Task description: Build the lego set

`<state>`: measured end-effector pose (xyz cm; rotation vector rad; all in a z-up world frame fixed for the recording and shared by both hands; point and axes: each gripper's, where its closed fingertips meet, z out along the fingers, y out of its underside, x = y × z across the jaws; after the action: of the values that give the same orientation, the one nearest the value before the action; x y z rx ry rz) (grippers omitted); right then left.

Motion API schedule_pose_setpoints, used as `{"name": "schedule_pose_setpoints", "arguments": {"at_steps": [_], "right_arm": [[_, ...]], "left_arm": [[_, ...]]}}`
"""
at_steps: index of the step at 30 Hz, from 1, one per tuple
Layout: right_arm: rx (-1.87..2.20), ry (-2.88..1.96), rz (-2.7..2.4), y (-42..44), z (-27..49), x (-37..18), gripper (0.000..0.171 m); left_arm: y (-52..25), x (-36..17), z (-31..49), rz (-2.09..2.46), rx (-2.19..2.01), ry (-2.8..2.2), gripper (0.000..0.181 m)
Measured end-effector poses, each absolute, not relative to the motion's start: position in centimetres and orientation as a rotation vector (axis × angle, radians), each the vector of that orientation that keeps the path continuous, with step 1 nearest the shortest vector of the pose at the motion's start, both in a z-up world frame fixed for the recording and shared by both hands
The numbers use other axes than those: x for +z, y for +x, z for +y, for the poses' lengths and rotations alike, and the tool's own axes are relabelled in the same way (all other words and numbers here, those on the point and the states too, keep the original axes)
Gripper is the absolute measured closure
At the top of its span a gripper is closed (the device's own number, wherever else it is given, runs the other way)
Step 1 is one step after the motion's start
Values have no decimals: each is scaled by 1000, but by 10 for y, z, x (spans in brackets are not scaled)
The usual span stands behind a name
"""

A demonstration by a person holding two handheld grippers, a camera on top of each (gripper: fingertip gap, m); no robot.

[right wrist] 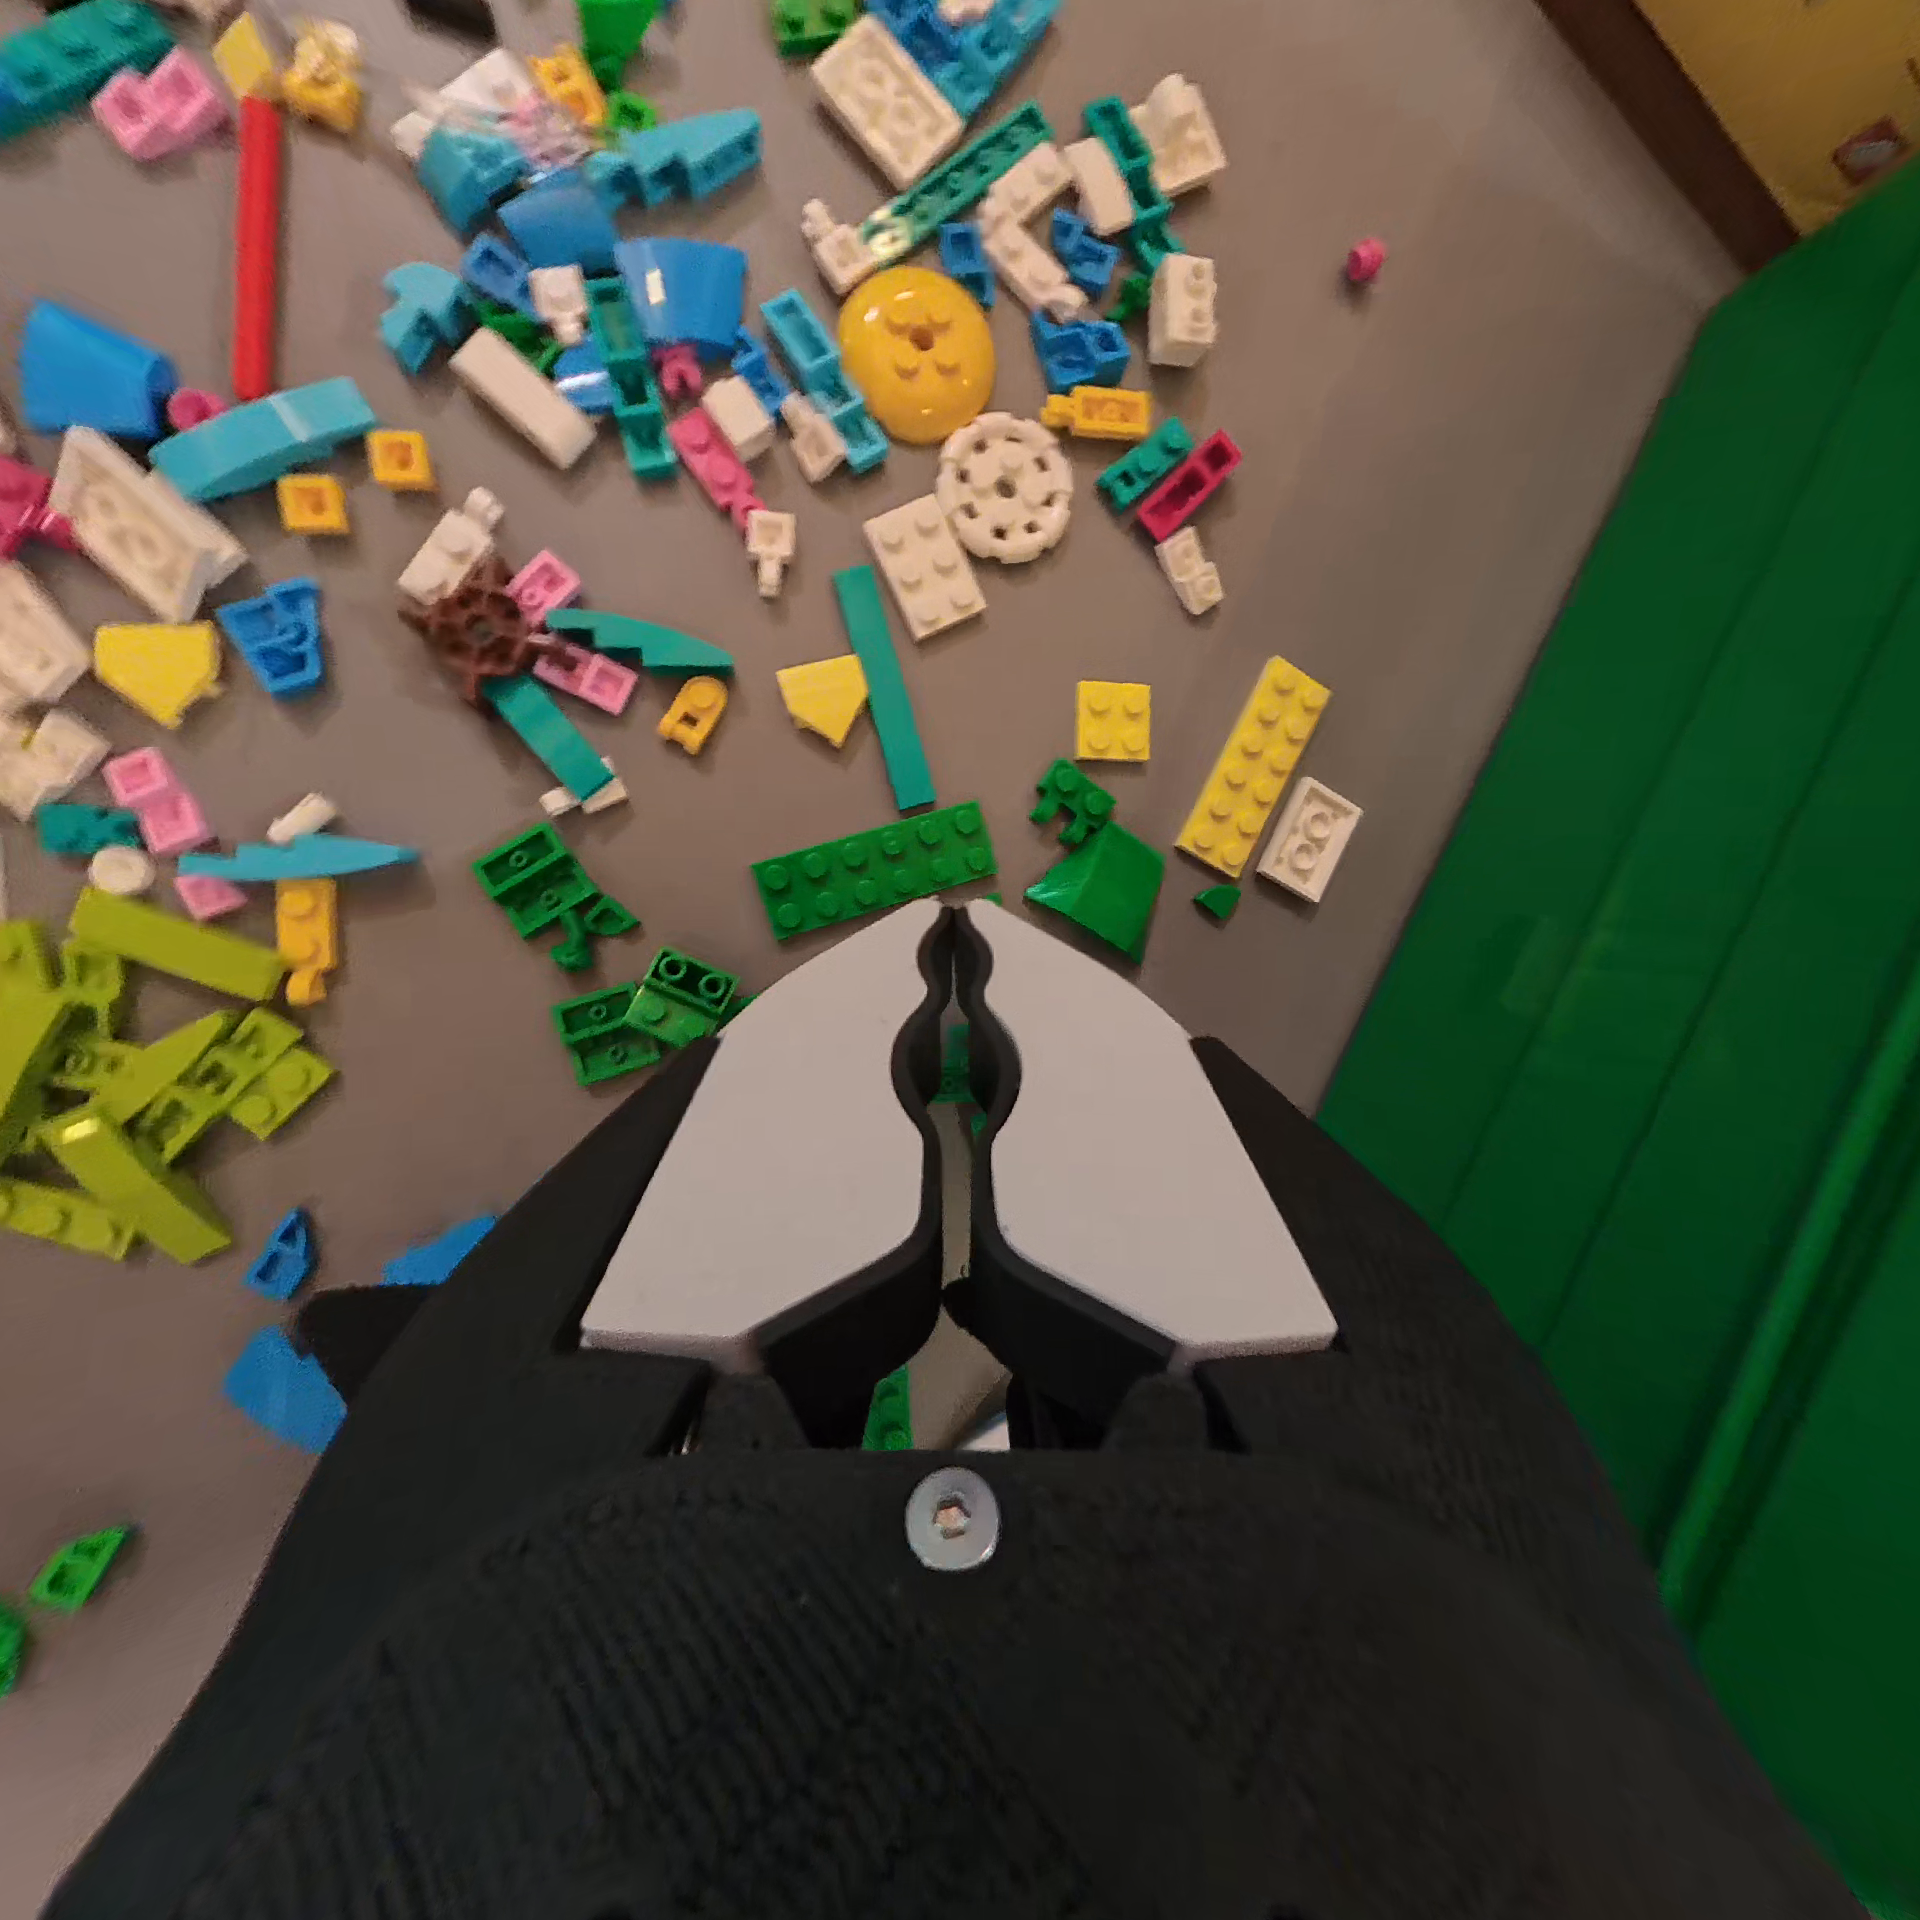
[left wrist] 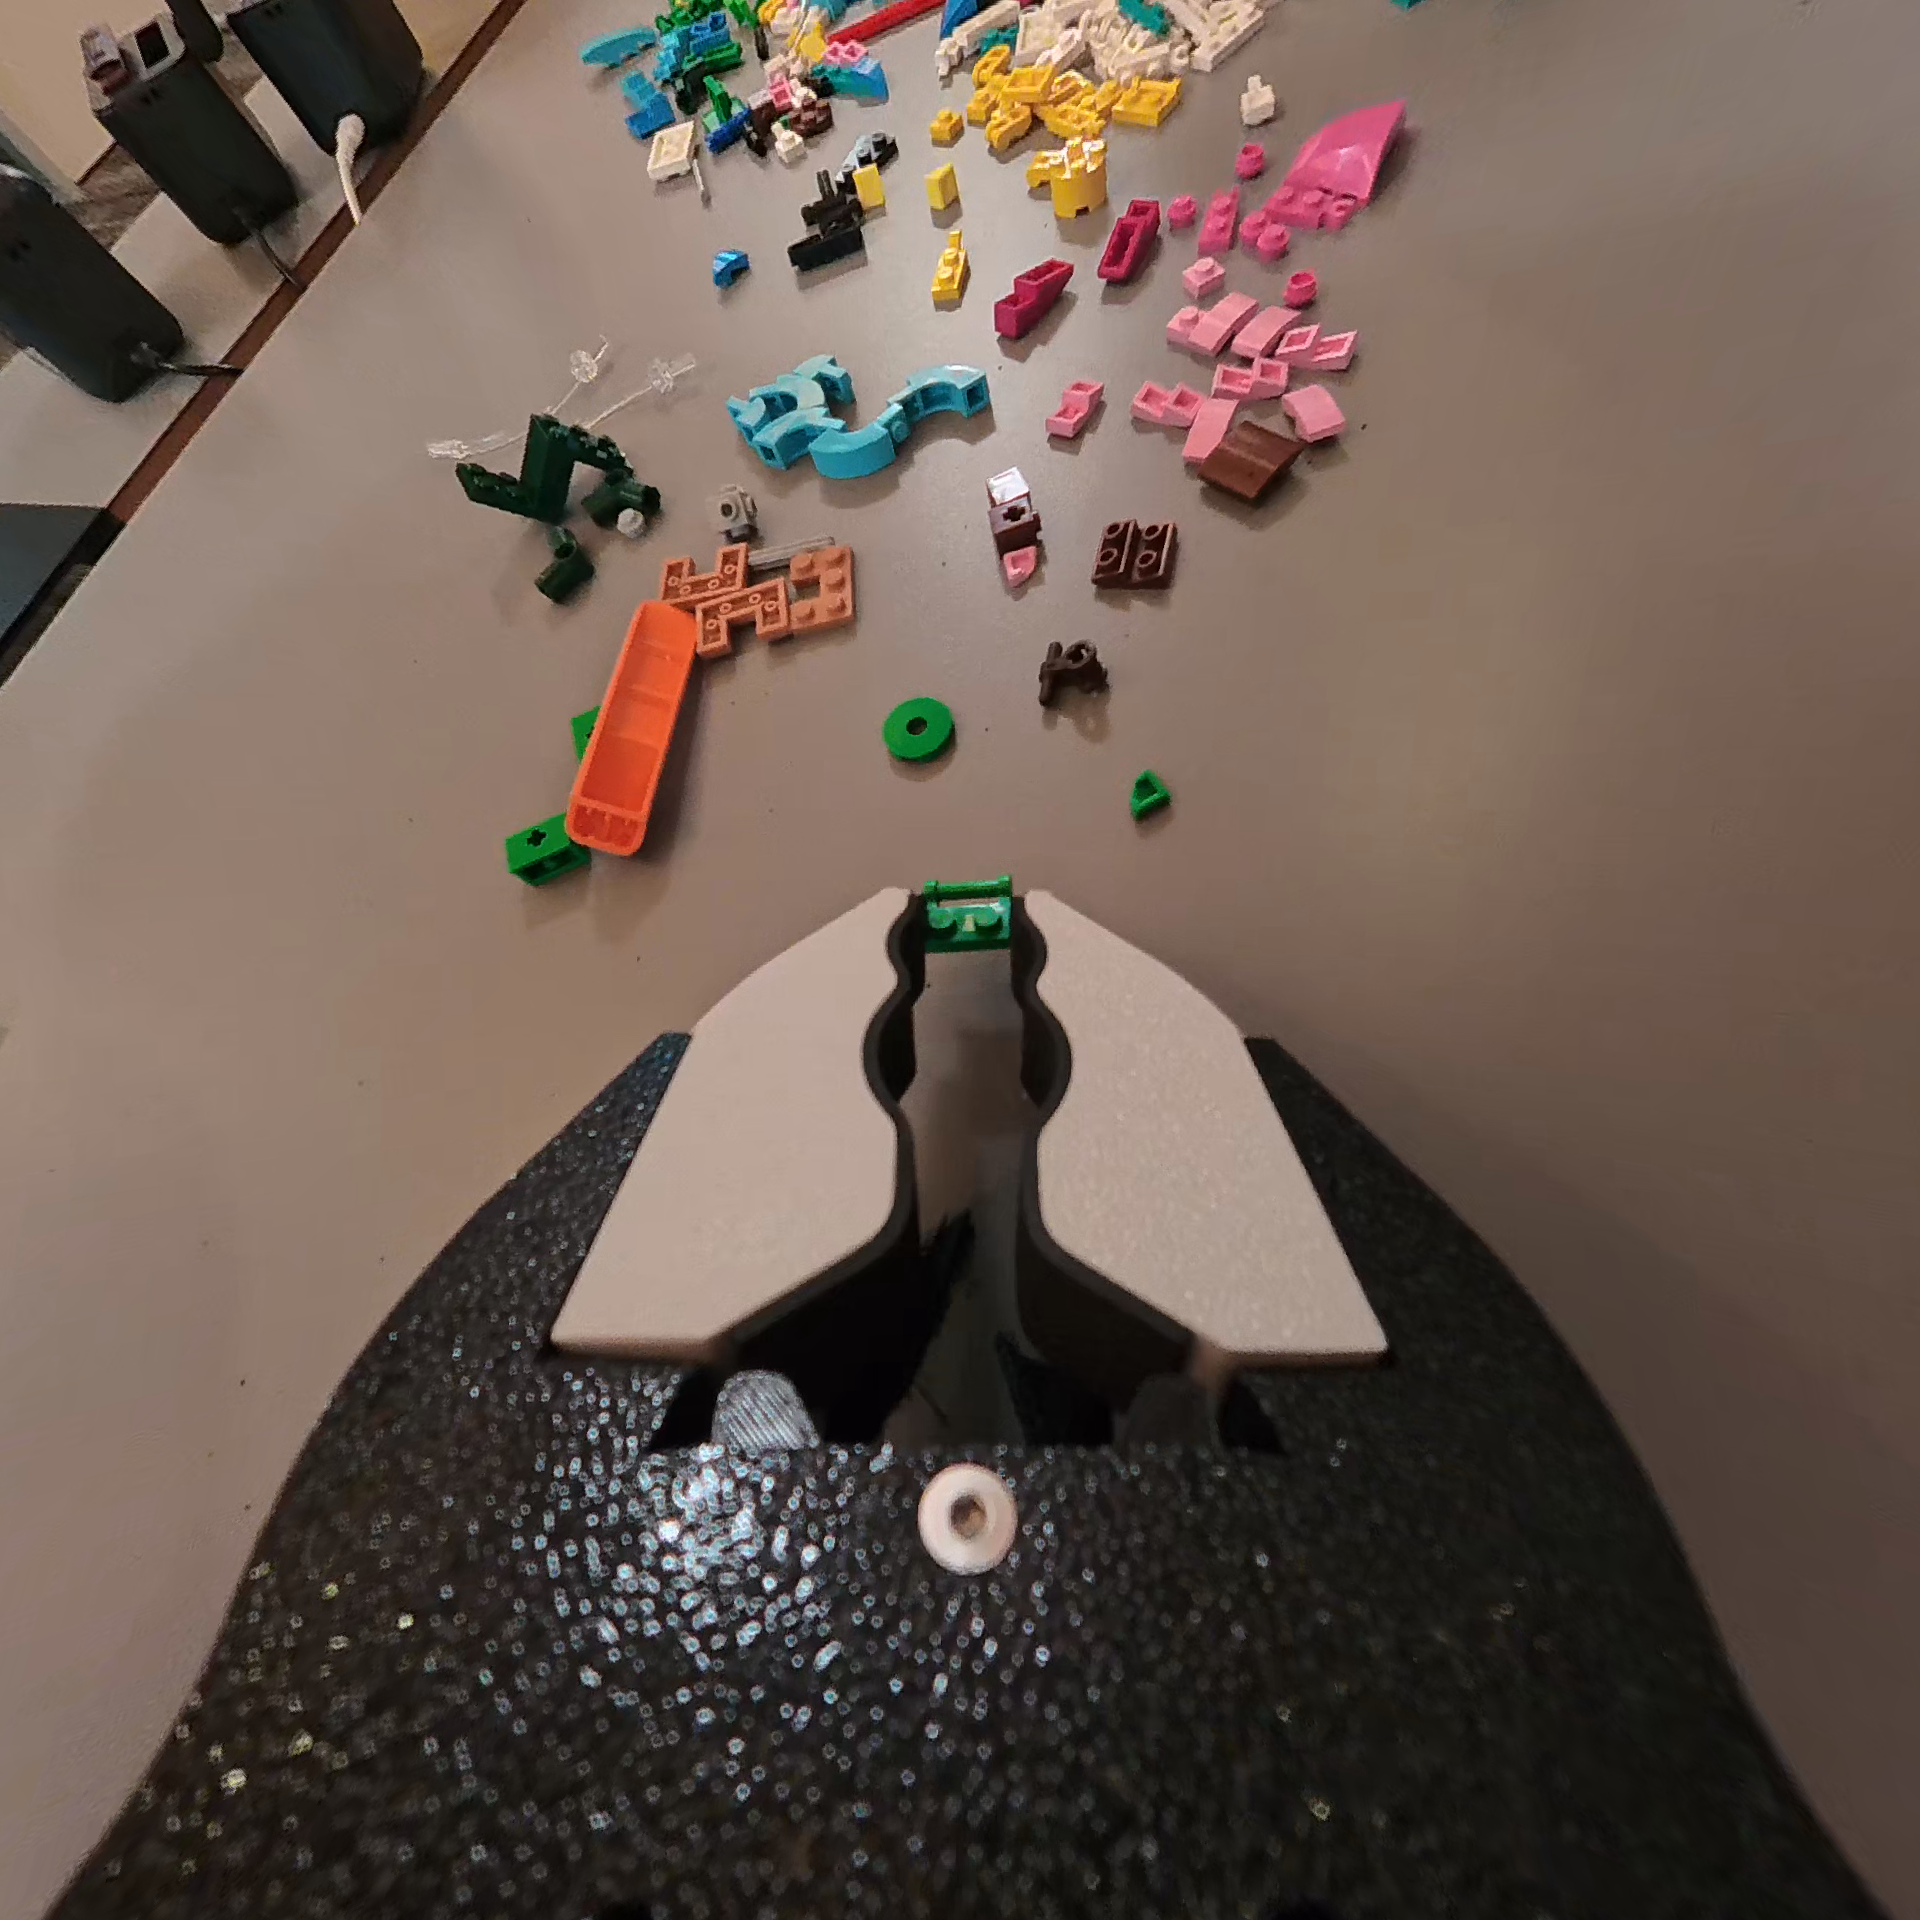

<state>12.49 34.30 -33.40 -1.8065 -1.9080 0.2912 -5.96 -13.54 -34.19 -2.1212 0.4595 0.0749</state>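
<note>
The left gripper (left wrist: 968, 914) pinches a small green plate with a bar handle (left wrist: 968, 916) at its fingertips above the grey table (left wrist: 1455, 935), short of the orange brick separator (left wrist: 632, 727), while the right gripper (right wrist: 953, 914), fingers pressed together on nothing, hovers at a long green plate (right wrist: 873, 868) among scattered bricks.

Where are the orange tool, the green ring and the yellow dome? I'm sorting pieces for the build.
orange tool (left wrist: 632, 727): left wrist view, middle of its long hollow body.
green ring (left wrist: 918, 729): left wrist view, flat rim beside the hole.
yellow dome (right wrist: 916, 351): right wrist view, studded top.
</note>
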Motion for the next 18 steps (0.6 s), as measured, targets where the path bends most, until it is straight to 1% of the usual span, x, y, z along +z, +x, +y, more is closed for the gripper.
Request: {"name": "schedule_pose_setpoints", "arguments": {"at_steps": [1,2,3,9,15,18], "right_arm": [[308,-1865,-1851,125,346,-337,171],[332,-1935,-1806,125,348,-341,165],[348,-1984,-1779,126,350,-346,164],[371,-2042,-1718,129,357,-356,158],[442,-2078,-1698,125,358,-357,159],[443,-2073,-1726,123,357,-358,166]], "left_arm": [[-59,-342,-136,464,78,-2121,166],[-59,-342,-136,470,80,-2122,166],[-58,-343,-137,472,81,-2121,166],[-58,-342,-137,469,74,-2120,166],[-58,-344,-137,479,81,-2129,166],[-58,-344,-137,479,80,-2130,166]]}}
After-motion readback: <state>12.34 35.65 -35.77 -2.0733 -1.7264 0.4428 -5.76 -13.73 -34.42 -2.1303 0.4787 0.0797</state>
